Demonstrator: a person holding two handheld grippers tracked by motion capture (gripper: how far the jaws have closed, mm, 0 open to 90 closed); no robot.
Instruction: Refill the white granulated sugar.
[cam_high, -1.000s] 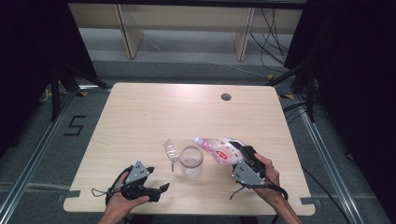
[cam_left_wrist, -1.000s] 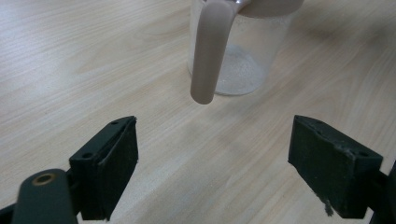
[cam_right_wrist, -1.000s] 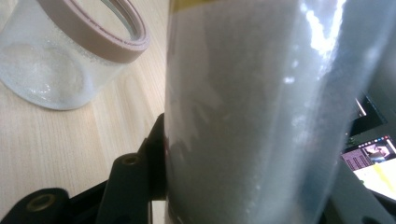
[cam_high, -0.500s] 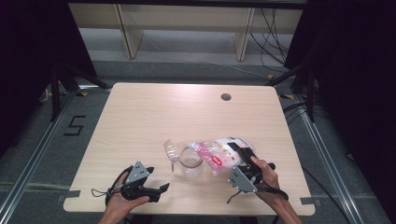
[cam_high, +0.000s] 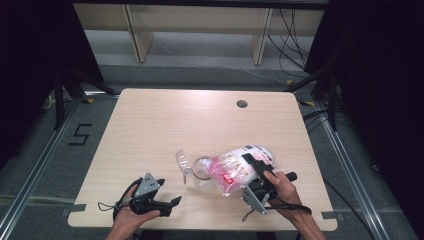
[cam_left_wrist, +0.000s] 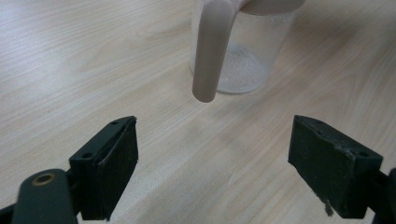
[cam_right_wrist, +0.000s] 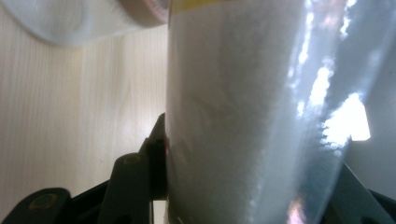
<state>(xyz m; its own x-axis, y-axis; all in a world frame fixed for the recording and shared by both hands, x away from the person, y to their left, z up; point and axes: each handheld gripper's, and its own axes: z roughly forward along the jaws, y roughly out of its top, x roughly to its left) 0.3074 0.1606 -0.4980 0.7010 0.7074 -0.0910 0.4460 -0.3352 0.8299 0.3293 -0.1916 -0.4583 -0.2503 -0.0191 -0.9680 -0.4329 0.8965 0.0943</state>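
Note:
A clear plastic measuring cup (cam_high: 199, 174) with a handle stands on the wooden table (cam_high: 200, 120), near the front middle. A bag of white powder with pink print (cam_high: 239, 167) is tipped leftward, its lower end over the cup's rim. My right gripper (cam_high: 254, 170) is shut on the bag's body. In the right gripper view the bag (cam_right_wrist: 243, 116) bulges between the jaws, pressed by one finger (cam_right_wrist: 156, 158). My left gripper (cam_high: 169, 192) rests open at the front left, its fingers (cam_left_wrist: 112, 158) wide apart. It faces the cup (cam_left_wrist: 243, 51) and its handle (cam_left_wrist: 210, 51). Some white grains lie in the cup's bottom.
A round cable hole (cam_high: 242, 104) sits near the table's far edge. The table's front edge runs just below both hands. Dark curtains and metal frame legs flank the table, with shelving behind it.
The right hand has tipped the bag further over the cup, bringing its lower end down and left onto the rim. The left gripper has stayed put.

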